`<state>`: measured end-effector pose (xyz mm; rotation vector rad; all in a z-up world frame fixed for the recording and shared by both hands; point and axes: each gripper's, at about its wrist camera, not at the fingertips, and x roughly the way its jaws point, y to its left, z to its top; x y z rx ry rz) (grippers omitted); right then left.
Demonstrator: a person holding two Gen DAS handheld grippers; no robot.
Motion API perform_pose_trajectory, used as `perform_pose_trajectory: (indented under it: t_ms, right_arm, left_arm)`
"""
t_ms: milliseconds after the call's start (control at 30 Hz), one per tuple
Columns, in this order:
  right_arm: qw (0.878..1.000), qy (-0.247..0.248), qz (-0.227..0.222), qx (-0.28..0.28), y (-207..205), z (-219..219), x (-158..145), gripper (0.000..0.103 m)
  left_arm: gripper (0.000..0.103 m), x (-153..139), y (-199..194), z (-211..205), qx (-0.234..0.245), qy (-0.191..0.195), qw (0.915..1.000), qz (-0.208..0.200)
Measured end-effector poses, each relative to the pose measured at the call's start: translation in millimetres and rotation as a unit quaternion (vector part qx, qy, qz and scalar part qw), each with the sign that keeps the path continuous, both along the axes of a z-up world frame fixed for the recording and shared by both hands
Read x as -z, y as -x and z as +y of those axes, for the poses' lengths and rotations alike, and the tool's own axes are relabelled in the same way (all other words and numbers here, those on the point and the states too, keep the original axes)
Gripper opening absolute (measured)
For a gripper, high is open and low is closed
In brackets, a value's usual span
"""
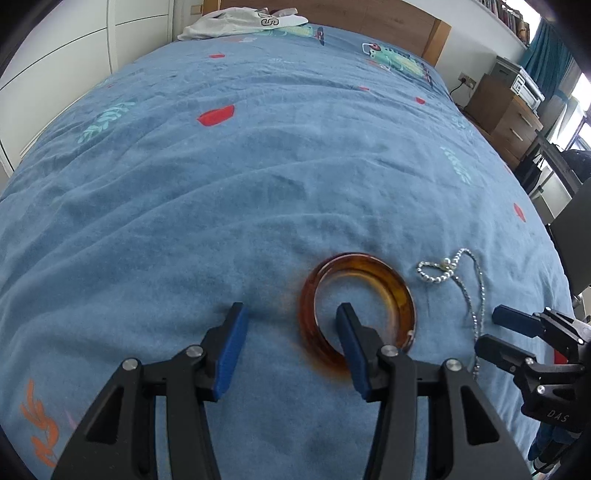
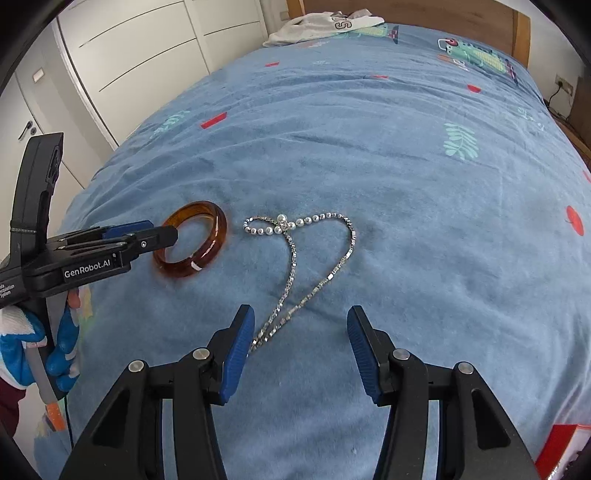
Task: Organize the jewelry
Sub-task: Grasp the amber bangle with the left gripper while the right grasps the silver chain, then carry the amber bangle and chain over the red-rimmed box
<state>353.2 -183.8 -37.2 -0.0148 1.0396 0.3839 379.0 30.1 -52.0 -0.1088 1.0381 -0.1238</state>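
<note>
It was a bedroom in a home. A wide bed [image 1: 258,155] covered in a blue printed bedspread [image 2: 406,166] filled the scene, with a wooden headboard [image 2: 424,11] at its far end and a crumpled white garment [image 1: 240,22] lying there. White wardrobe doors [image 2: 147,48] ran along the left wall. To the right stood a wooden drawer chest [image 1: 506,114] carrying a printer [image 1: 521,83], beside teal curtains [image 1: 546,55].

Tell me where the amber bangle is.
The amber bangle lies on the blue bedspread, left of the silver necklace; one finger of the open left gripper sits inside its ring.
</note>
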Motion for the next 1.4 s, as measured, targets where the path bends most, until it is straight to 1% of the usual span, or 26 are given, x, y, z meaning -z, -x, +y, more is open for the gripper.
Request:
perform_pose_trajectory:
  t_ms: [100,167,200,233,267,300,333,367,400,467,567,733,1000,1200,1300,1400]
  right_arm:
    - [1.0,-0.005,0.004,0.009,-13,5,13,0.052]
    - [1.0,-0.006,-0.002,0.013,-17,7,17,0.052]
    - [1.0,-0.005,-0.003,0.015,-19,8,18,0.051]
    - [1.0,-0.003,-0.006,0.016,-19,9,19,0.046]
    - [1.0,0.001,-0.007,0.019,-19,10,20,0.038]
    - [1.0,0.0,-0.008,0.024,-20,9,20,0.029]
    - [1.0,-0.005,-0.006,0.03,-19,5,20,0.023]
    - [0.999,-0.012,-0.003,0.036,-18,1,21,0.013]
    - [0.999,-0.019,0.002,0.04,-17,-3,22,0.007]
    - [0.999,-0.027,0.005,0.044,-9,-9,20,0.003]
    - [0.999,-0.024,-0.003,0.045,13,-14,14,0.003]
    - [0.998,-0.024,-0.033,0.045,60,-22,-8,0.003]
    - [0.994,-0.024,-0.091,0.059,135,-51,-68,0.003]
    - [0.987,-0.019,-0.134,0.084,184,-92,-112,0.003]
    - [0.984,-0.015,-0.149,0.101,207,-125,-128,0.003]
    - [0.981,-0.007,-0.158,0.116,226,-157,-138,0.003]
  left_arm:
    - [0.047,5,-3,-2,-0.001,-0.014,0.9999,-0.006]
    - [0.041,6,-3,-3,-0.003,-0.025,0.9996,-0.012]
    - [0.035,6,-3,-3,-0.004,-0.029,0.9995,-0.013]
    - [0.027,6,-2,-2,-0.005,-0.031,0.9994,-0.015]
    - [0.023,6,-1,-1,-0.006,-0.03,0.9994,-0.016]
    - [0.013,5,-1,1,-0.006,-0.028,0.9995,-0.015]
    - [0.01,4,1,2,-0.007,-0.027,0.9995,-0.013]
    - [0.01,3,4,3,-0.007,-0.026,0.9995,-0.014]
    - [0.01,2,7,4,-0.009,-0.026,0.9995,-0.013]
    - [0.01,-2,18,4,-0.01,-0.027,0.9995,-0.015]
    - [0.01,-9,40,3,-0.008,-0.025,0.9995,-0.016]
    - [0.01,-26,80,-4,0.002,-0.029,0.9993,-0.025]
    - [0.01,-69,140,-26,0.022,-0.026,0.9982,-0.048]
    - [0.01,-103,173,-70,0.054,-0.018,0.9958,-0.072]
    - [0.01,-118,185,-104,0.076,-0.009,0.9939,-0.079]
    - [0.01,-127,192,-144,0.099,0.001,0.9915,-0.085]
